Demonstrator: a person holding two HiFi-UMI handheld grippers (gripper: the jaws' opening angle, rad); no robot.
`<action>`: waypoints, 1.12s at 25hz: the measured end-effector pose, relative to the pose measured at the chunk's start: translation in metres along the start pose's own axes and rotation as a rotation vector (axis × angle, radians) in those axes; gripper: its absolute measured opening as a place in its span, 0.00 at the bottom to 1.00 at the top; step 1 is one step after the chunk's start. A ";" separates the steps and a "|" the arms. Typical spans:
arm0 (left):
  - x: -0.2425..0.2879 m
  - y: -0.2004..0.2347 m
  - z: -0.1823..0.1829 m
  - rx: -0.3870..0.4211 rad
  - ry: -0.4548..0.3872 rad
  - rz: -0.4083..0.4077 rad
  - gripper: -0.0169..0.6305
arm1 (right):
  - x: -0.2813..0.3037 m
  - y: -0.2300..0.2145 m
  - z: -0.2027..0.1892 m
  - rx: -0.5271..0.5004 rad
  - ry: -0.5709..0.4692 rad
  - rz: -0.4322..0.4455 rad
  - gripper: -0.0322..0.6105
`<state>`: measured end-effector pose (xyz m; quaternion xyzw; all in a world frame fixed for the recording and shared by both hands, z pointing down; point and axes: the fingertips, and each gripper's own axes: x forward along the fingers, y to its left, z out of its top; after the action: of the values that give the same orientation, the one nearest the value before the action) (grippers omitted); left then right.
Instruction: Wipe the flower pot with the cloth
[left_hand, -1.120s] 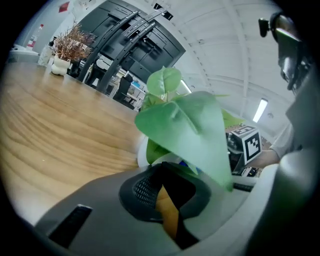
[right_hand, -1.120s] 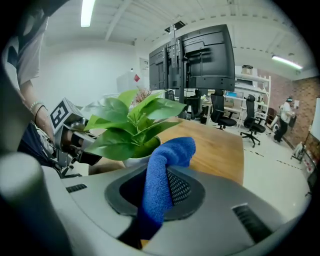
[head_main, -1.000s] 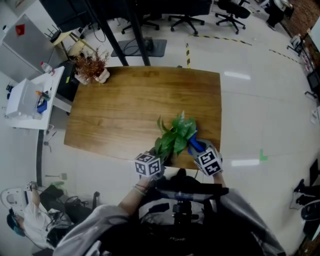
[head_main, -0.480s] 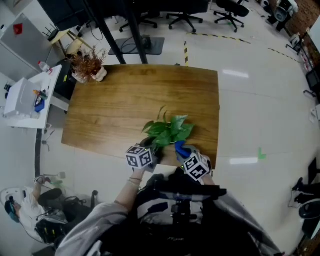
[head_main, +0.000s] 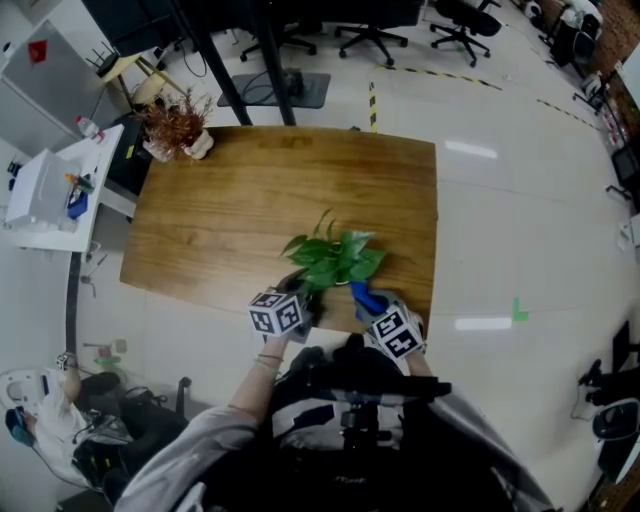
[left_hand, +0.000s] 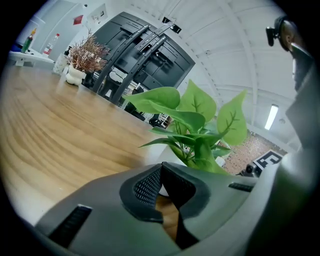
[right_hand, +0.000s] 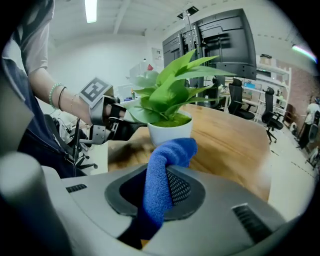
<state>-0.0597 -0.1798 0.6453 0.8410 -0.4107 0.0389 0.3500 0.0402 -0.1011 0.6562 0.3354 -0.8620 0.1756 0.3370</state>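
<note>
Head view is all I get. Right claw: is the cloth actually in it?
Observer: Yes. Right gripper view shows the right claw shut on the blue cloth, one end standing up past the jaws.
Operator: Touching yet?
Observer: The cloth tip sits just in front of the white flower pot; contact can't be judged.
Operator: And the other side?
Observer: The left claw has its jaws nearly together, with a sliver of white pot between them.
</note>
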 end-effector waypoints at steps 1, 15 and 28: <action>-0.003 -0.002 -0.003 -0.006 0.002 0.000 0.04 | -0.004 -0.007 -0.001 0.014 -0.004 -0.020 0.16; -0.003 -0.037 -0.033 0.007 0.066 -0.063 0.04 | -0.017 -0.057 0.053 0.035 -0.172 -0.068 0.16; -0.004 -0.004 -0.008 -0.012 0.010 0.010 0.04 | 0.007 -0.012 0.031 0.011 -0.084 0.014 0.16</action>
<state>-0.0581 -0.1703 0.6475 0.8367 -0.4134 0.0424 0.3568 0.0306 -0.1293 0.6402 0.3384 -0.8767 0.1684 0.2976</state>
